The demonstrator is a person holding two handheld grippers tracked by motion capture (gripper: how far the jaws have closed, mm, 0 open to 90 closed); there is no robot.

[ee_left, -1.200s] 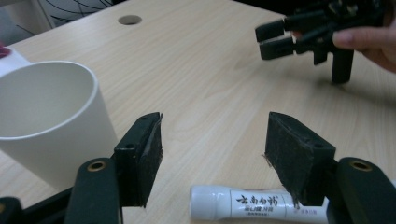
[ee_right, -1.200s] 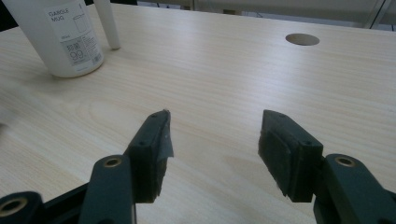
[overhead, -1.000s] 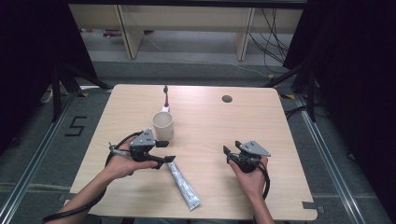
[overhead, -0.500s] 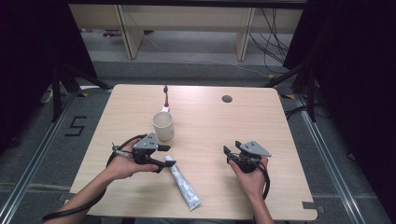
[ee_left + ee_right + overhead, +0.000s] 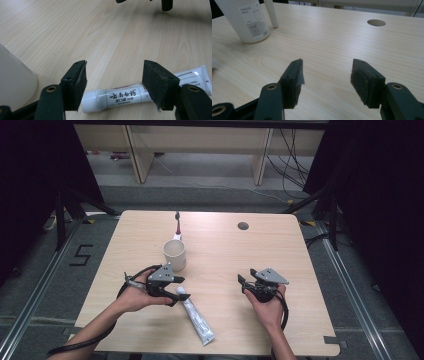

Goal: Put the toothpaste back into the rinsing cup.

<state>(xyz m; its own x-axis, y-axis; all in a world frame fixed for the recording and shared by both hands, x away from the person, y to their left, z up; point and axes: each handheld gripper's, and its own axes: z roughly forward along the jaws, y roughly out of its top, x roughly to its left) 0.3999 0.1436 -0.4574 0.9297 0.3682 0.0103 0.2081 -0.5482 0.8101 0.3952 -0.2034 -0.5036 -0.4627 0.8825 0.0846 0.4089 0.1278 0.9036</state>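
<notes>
A white toothpaste tube (image 5: 198, 320) lies near the table's front edge, its cap end toward my left gripper (image 5: 176, 296). In the left gripper view the tube (image 5: 120, 96) lies flat just beyond my open left gripper (image 5: 115, 71), with one jaw on each side of its cap half and neither touching it. A cream mug (image 5: 174, 254) stands upright behind the left hand and also at that view's left edge (image 5: 12, 82). My right gripper (image 5: 242, 284) is held open over bare wood at the right, its own view (image 5: 325, 68) showing nothing between the jaws.
A toothbrush (image 5: 177, 225) lies behind the mug, its white handle (image 5: 270, 13) beside the mug (image 5: 247, 20). A round cable hole (image 5: 243, 226) is at the table's back right. The table (image 5: 300, 320) stands on a grey floor with dark stands around it.
My left gripper has crept a little forward and down onto the tube's cap end. The right gripper has stayed put.
</notes>
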